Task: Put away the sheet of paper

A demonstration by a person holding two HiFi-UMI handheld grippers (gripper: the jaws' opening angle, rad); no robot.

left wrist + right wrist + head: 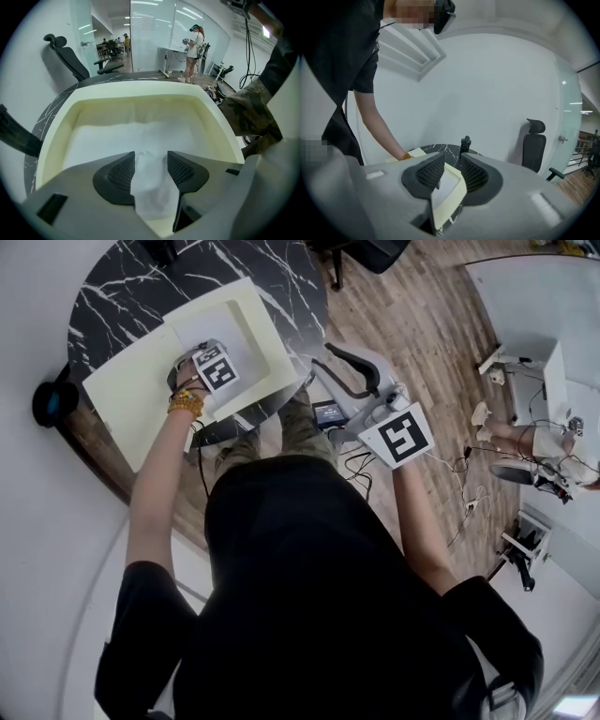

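Left gripper (151, 158) is pinching a raised fold of the sheet of paper (117, 137), with both jaws touching it. The rest of the sheet is lying flat inside the cream tray (140, 92). The tray is sitting on the black marbled counter (49, 112). An office chair (70, 61) is standing beyond.

The left arm stretches forward and down, bare below the sleeve. The left gripper (151, 171) has its jaws pinched on a bunched fold of the sheet of paper (154, 199). The right gripper (450, 174) is held nearer, off to the right, its jaws slightly apart with nothing between them.
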